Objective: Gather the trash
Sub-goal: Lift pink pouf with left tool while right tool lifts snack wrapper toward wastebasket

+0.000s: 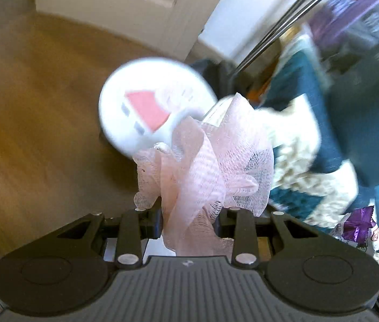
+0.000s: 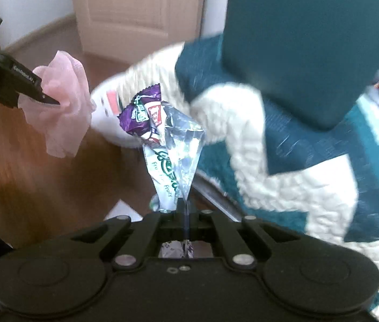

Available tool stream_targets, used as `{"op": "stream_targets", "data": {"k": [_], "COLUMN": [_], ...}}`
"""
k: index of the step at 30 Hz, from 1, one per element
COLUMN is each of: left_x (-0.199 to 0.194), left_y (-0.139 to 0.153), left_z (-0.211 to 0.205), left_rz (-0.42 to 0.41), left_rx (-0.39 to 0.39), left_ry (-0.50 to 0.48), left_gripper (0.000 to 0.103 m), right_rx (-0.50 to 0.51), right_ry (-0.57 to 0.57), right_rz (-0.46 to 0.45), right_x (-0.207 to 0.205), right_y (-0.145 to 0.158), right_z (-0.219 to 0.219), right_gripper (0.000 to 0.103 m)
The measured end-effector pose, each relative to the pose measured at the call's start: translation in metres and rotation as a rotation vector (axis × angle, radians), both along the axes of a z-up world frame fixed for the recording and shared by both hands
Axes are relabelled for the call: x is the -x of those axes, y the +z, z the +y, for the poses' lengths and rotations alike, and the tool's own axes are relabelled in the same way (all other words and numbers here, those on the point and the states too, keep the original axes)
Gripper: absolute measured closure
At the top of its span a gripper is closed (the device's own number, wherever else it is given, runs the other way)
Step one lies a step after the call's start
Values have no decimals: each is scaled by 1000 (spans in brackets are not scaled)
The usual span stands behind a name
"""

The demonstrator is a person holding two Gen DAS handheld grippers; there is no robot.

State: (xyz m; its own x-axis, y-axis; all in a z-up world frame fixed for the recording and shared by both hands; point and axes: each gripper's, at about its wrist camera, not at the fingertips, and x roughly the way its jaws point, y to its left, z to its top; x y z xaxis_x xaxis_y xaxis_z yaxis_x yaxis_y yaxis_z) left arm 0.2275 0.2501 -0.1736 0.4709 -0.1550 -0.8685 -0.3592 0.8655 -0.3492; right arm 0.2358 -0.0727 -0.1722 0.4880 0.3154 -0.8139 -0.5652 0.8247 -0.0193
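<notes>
pointing steeply down, left claw (image 1: pixel 189 214) pinches pink mesh (image 1: pixel 205 161) (bunched).

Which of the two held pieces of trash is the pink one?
The mesh bath pouf pinched in the left tool; the right tool holds a purple-and-clear candy wrapper.

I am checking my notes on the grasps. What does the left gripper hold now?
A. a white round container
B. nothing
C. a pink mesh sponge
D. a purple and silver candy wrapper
C: in the left wrist view the pink mesh sponge sits pinched between the jaws of the left gripper, while the candy wrapper hangs from the right gripper.
</notes>
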Motion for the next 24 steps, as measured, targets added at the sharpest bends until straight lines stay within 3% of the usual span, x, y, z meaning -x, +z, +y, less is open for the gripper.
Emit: {"op": "stream_targets", "data": {"k": [5,14,24], "left_x": [10,17,-3], "left_y": [71,165,280], "left_z": [-11,-86,-155], "left_rz": [-100,-265,-451], "left_rx": [-40,-103,-157], "left_ry": [-44,-147,-246], "left_gripper": [71,71,70], "right_rx": [-51,-136,-200], "right_ry": [-44,-80,-163], "right_rz": [-77,-251,-458], "right_x": [29,70,52], "right_y": [61,154,263], "right_z": [-15,-43,-75], "right_gripper": [102,102,102]}}
